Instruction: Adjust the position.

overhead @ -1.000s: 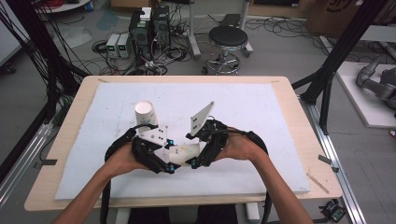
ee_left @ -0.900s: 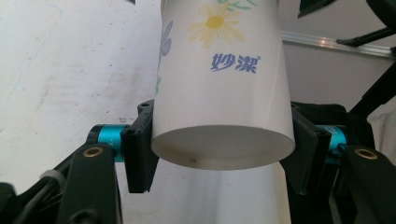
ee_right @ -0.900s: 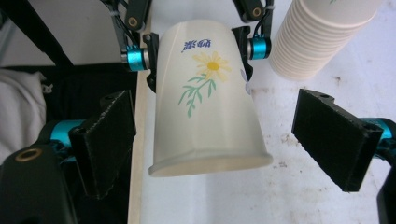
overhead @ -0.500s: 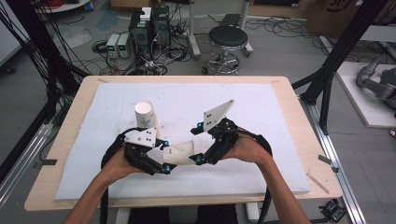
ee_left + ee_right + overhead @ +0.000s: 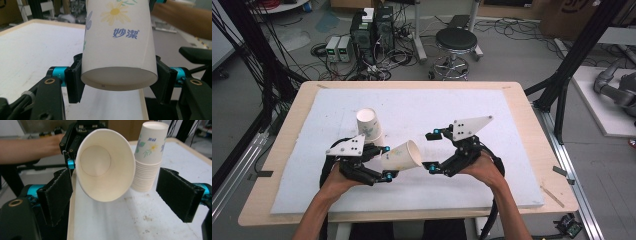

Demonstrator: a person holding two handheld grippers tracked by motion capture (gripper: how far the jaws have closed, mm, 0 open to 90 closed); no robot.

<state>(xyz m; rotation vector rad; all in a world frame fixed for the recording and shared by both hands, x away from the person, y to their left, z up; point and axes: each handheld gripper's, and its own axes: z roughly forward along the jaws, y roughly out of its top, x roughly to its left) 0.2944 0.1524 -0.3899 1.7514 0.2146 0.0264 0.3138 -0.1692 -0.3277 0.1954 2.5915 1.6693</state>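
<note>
A flowered paper cup [image 5: 402,156] lies on its side above the white mat, mouth toward the right. My left gripper [image 5: 386,162] is shut on it near its base; in the left gripper view both pads [image 5: 75,80] press the cup [image 5: 117,45]. My right gripper [image 5: 433,151] stands open just right of the rim, apart from it. In the right gripper view its wide jaws [image 5: 117,195] frame the cup's open mouth [image 5: 105,165], with the left gripper [image 5: 77,135] behind. An upside-down stack of cups [image 5: 369,126] [image 5: 148,157] stands on the mat beyond the held cup.
The white mat [image 5: 492,185] covers a wooden table [image 5: 542,150]. A stool [image 5: 456,42], computers and cables sit on the floor behind. Black frame posts [image 5: 572,60] stand at the table's right, and the near table edge runs close under both hands.
The two grippers were close together around the cup; now my right gripper has drawn off to the right, and the left has shifted left and lower, keeping the cup.
</note>
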